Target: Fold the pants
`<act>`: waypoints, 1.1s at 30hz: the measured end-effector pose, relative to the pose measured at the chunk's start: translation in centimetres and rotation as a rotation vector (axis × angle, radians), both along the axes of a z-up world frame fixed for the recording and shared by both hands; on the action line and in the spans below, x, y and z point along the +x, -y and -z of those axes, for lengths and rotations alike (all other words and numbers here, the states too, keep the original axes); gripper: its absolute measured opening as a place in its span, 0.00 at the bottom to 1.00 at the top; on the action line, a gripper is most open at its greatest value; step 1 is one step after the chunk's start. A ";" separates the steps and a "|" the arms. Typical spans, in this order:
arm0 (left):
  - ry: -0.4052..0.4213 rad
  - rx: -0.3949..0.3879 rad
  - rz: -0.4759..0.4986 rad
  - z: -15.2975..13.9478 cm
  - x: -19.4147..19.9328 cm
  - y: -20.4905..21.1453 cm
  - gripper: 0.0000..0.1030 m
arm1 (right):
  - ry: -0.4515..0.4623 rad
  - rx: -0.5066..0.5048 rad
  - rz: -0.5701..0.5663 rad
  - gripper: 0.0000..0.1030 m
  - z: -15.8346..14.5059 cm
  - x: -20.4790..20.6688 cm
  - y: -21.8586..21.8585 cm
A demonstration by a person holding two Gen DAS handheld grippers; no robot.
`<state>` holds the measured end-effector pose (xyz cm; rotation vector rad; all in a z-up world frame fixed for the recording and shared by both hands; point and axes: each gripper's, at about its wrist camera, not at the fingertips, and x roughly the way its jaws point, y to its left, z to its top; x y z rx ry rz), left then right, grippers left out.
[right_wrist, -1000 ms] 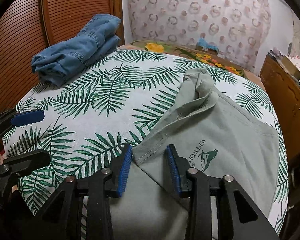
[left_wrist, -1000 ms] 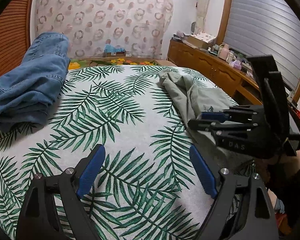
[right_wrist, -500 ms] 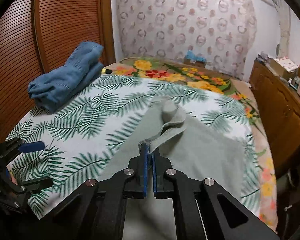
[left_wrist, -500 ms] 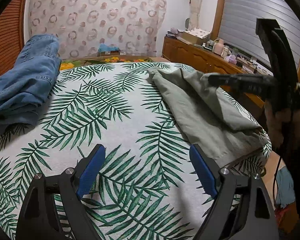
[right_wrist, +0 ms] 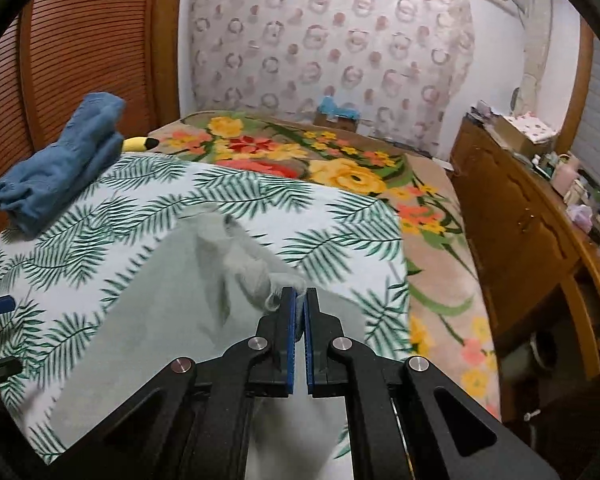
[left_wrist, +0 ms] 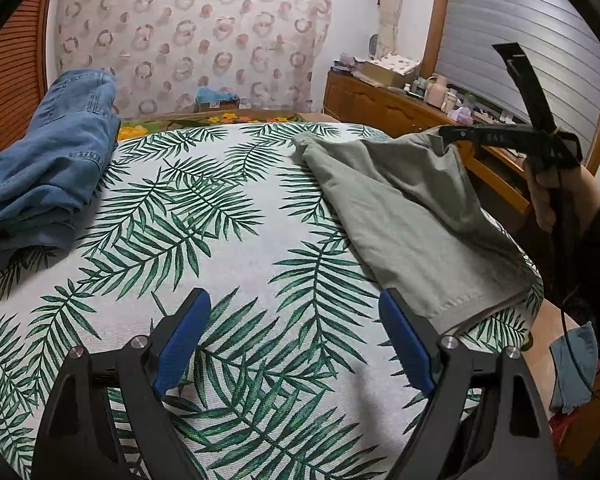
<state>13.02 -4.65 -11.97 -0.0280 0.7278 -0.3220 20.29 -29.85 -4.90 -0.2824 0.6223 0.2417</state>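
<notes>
Grey-green pants (left_wrist: 412, 216) lie on the right side of the palm-leaf sheet (left_wrist: 220, 248). My right gripper (right_wrist: 299, 294) is shut on a bunched edge of the pants (right_wrist: 172, 280) and holds it up off the bed, so the cloth slopes down from the pinch. In the left wrist view the right gripper (left_wrist: 446, 133) hangs at the right with the fabric draped below it, held by a person's hand (left_wrist: 548, 196). My left gripper (left_wrist: 294, 300) stands open over bare sheet, left of the pants' near hem, with nothing between its fingers.
Folded blue jeans (left_wrist: 48, 160) rest at the bed's far left, by a slatted wooden door (right_wrist: 80, 40). A floral blanket (right_wrist: 300, 156) covers the far end of the bed. A cluttered wooden dresser (right_wrist: 520, 216) runs along the right.
The right gripper closed on the pants' edge, then rose and pulled back, lifting the cloth off the sheet. The left gripper stayed where it was, still open.
</notes>
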 end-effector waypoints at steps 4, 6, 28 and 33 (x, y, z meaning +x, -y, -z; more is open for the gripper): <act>0.000 0.000 0.000 0.0 0.0 0.0 0.84 | 0.007 -0.007 0.034 0.03 0.1 0.6 0.0; 0.000 0.001 0.000 0.0 0.0 0.0 0.84 | 0.011 0.001 0.042 0.03 0.1 0.8 0.1; -0.004 0.003 0.008 0.0 -0.2 0.4 0.84 | -0.021 0.041 0.083 0.34 2.4 0.6 1.6; -0.007 0.006 0.015 0.0 -0.3 0.7 0.84 | -0.111 0.058 0.048 0.34 5.0 -1.1 1.4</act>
